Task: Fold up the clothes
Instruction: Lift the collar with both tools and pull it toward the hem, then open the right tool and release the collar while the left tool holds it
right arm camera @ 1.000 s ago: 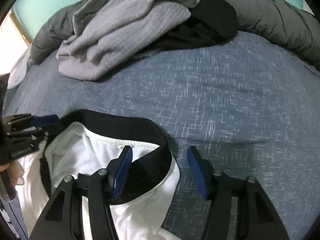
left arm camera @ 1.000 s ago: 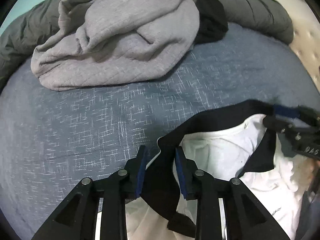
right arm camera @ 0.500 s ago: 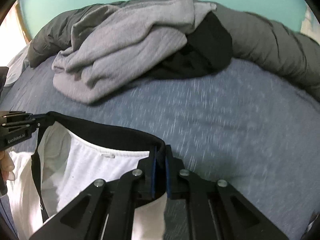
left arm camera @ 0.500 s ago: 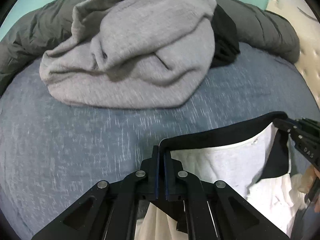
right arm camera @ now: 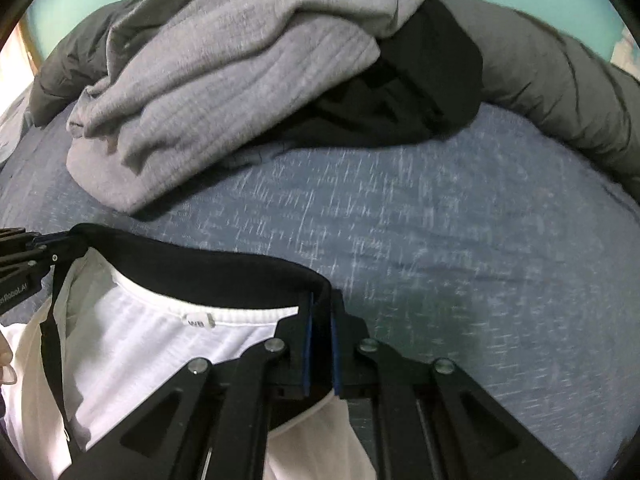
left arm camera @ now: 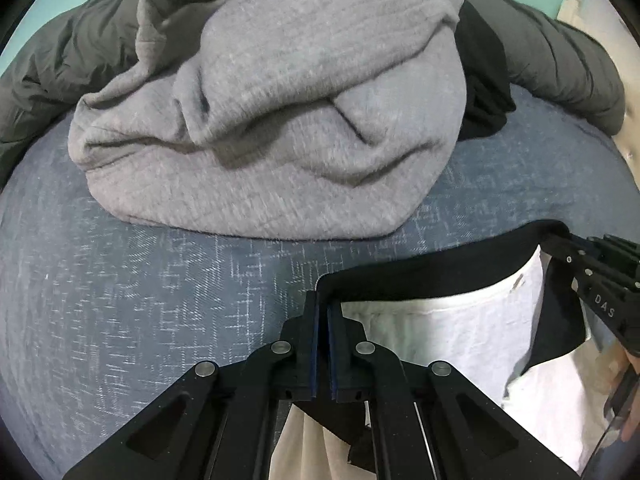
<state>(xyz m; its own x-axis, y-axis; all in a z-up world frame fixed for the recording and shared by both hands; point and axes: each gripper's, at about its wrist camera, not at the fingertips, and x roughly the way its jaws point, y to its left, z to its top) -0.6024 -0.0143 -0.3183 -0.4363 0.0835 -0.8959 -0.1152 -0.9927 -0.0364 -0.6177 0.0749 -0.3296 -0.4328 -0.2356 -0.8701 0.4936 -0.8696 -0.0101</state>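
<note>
A white shirt (left arm camera: 472, 332) (right arm camera: 132, 344) with a black collar (left arm camera: 424, 268) (right arm camera: 216, 270) hangs between both grippers over the blue bed. My left gripper (left arm camera: 322, 308) is shut on the collar's left end. My right gripper (right arm camera: 320, 304) is shut on the collar's right end. Each gripper shows in the other's view: the right gripper (left arm camera: 560, 240) at the right edge, the left gripper (right arm camera: 60, 242) at the left edge. The collar is stretched taut between them. The shirt's lower part drops out of sight below the fingers.
A crumpled grey sweater (left arm camera: 280, 120) (right arm camera: 224, 96) lies just beyond on the blue bedsheet (left arm camera: 140, 304) (right arm camera: 460, 220), with a black garment (left arm camera: 484, 80) (right arm camera: 400, 100) beside it. A dark grey duvet (left arm camera: 560, 68) (right arm camera: 560, 88) runs along the back by a teal wall.
Both grippers went from open around the collar to shut on it. They then pulled apart, drawing the collar straight, and moved closer to the grey sweater.
</note>
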